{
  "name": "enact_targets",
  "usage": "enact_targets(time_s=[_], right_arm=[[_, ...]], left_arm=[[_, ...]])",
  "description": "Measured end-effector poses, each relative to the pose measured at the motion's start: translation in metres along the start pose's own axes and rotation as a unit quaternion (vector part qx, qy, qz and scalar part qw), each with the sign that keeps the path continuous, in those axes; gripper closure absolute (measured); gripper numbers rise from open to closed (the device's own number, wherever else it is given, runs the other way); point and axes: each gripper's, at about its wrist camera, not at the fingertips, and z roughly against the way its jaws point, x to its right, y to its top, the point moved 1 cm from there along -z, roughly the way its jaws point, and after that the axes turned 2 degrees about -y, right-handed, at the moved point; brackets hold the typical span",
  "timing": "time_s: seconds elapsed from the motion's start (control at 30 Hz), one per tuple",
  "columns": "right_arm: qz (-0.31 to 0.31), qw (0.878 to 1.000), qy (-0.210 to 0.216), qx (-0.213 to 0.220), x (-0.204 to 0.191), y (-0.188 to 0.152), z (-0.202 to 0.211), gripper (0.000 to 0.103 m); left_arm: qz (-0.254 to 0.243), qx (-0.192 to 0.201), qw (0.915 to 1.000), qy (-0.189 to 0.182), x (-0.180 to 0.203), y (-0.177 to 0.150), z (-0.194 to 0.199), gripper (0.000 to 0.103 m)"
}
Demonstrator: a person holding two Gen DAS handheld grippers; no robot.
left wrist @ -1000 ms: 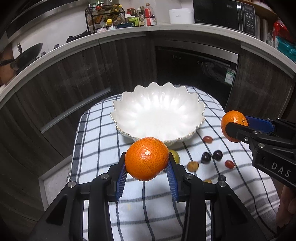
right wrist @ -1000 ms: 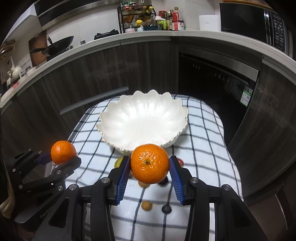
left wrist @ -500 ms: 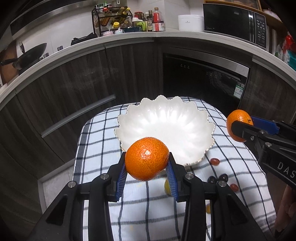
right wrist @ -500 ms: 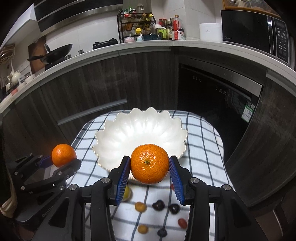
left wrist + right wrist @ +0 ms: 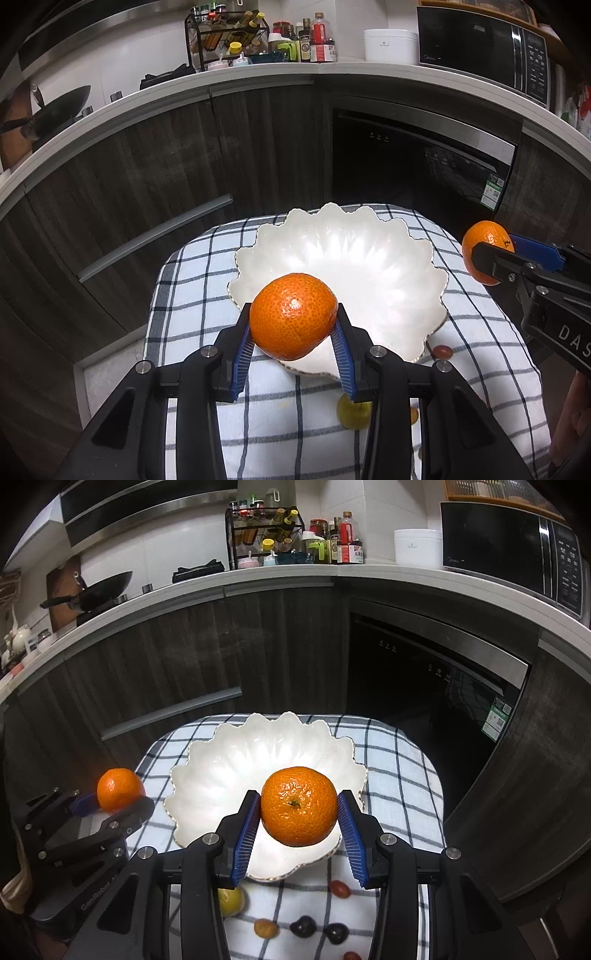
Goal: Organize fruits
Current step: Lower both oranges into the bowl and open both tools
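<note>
While each gripper's jaws clamp a mandarin, the left gripper (image 5: 293, 343) and right gripper (image 5: 297, 829) hover above the scalloped white bowl (image 5: 221, 771)

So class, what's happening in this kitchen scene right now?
A person holds two handheld grippers, each clamping a round orange mandarin. The left gripper has its mandarin over the near rim of the white scalloped bowl; the right gripper holds its own mandarin likewise. The bowl holds no fruit yet. Small grapes lie on the checked cloth.
</note>
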Motion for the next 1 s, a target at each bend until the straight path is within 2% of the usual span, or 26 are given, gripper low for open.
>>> enact_targets(time_s=[0.53,1.0], right_arm=[[-0.008,1.000,-0.017,-0.010,0.011,0.014,-0.032,0.059],[-0.010,0.999,-0.033,-0.028,0.013,0.010,-0.070,0.059]], left_arm=[[0.038,-0.016,0.9992,0.001,-0.006,0.011,-0.039,0.064],[0.036,-0.023,0.9989,0.017,-0.014,0.014,-0.071,0.064]])
